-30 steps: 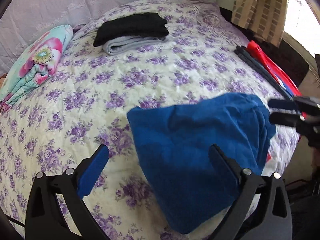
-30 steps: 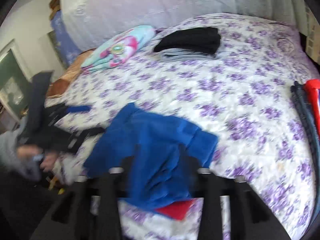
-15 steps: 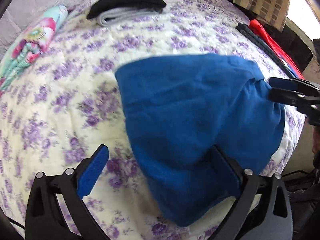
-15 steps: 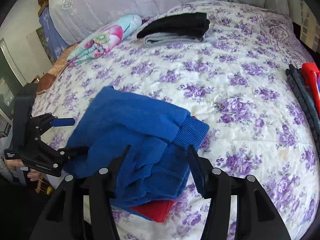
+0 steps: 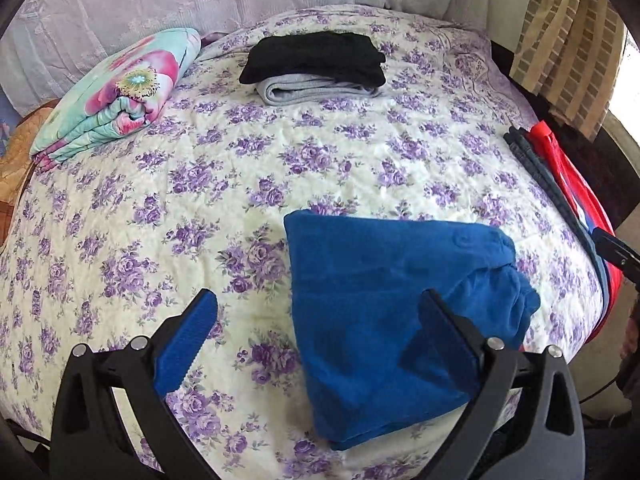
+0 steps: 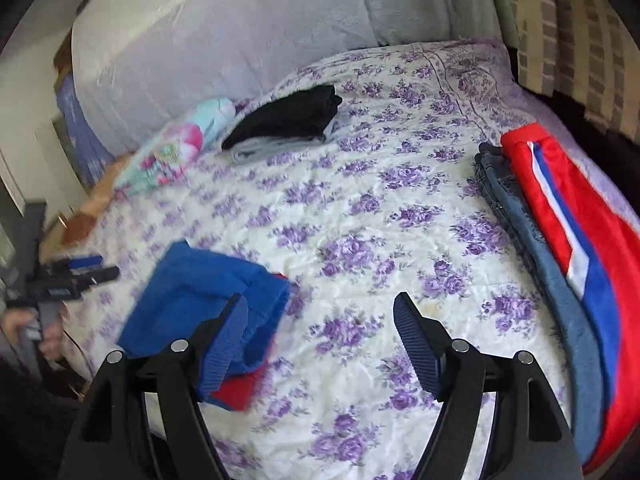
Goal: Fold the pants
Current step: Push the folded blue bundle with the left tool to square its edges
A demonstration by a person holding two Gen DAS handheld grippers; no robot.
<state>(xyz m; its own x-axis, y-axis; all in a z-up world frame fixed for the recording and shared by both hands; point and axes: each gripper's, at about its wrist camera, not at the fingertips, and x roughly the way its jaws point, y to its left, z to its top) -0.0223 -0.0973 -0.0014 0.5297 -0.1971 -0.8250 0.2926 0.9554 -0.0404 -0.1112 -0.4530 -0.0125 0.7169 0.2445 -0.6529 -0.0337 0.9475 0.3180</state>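
Observation:
Folded blue pants (image 5: 384,280) lie near the front edge of the floral bedspread (image 5: 240,184). My left gripper (image 5: 320,300) hovers over them, open wide; its right finger (image 5: 448,340) overlaps the cloth in view, with no pad pressing on it. In the right wrist view the pants (image 6: 200,284) sit left of my right gripper (image 6: 320,300), with a red piece (image 6: 236,390) under them. Its jaws are opening, with only bedspread between them. The left gripper (image 6: 86,270) shows at the far left of that view, the right gripper (image 5: 616,254) at the left wrist view's right edge.
A stack of folded black and grey clothes (image 5: 316,64) lies at the back of the bed, with a rolled floral blanket (image 5: 116,96) to its left. Jeans (image 6: 516,208) and a red, white and blue garment (image 6: 576,232) lie along the right edge. A curtain (image 5: 568,32) hangs beyond.
The right gripper let go of the pants' corner, opened and swung right, so the pants now lie left of its fingers. The left gripper drew back and the pants settled on the bed.

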